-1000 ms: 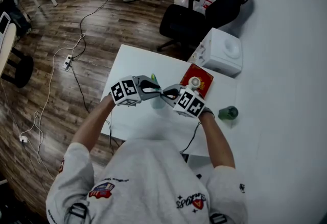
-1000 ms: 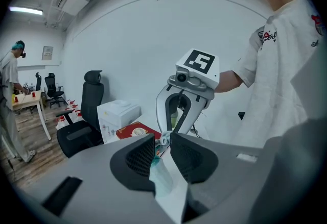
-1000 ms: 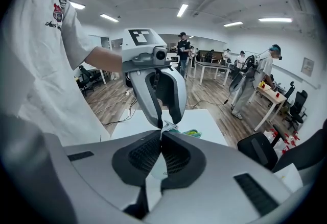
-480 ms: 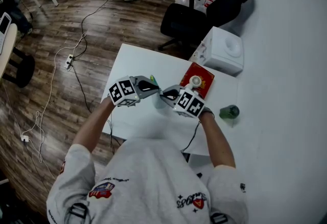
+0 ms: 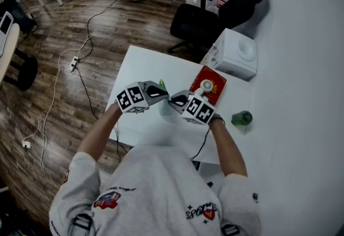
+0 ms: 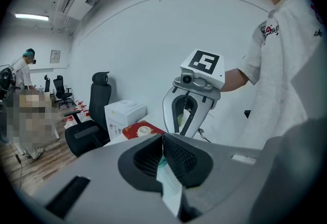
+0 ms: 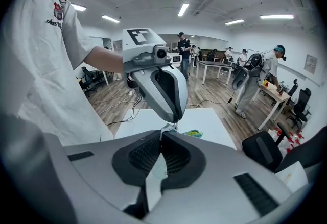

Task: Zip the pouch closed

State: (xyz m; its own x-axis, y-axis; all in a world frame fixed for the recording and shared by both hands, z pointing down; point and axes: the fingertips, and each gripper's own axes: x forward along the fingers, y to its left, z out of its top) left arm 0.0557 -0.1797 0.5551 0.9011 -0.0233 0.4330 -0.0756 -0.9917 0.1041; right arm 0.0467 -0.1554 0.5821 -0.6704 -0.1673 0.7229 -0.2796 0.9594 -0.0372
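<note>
A pale see-through pouch (image 5: 166, 108) hangs over the white table (image 5: 141, 64), stretched between my two grippers. My left gripper (image 5: 163, 93) is shut on one end; in the left gripper view the pouch's edge (image 6: 169, 188) with a teal bit sticks out from between the pressed pads. My right gripper (image 5: 172, 101) is shut on the other end, its pads clamped on the pouch's pale film (image 7: 153, 176). The two grippers face each other almost tip to tip. The zip and its slider are too small to make out.
A red box (image 5: 210, 82) with a small white round device on it lies to the right. Behind it stands a white boxy appliance (image 5: 237, 55). A green bottle (image 5: 241, 118) sits at the right edge. A green-yellow item (image 7: 193, 133) lies on the table. A black office chair (image 5: 196, 21) stands beyond.
</note>
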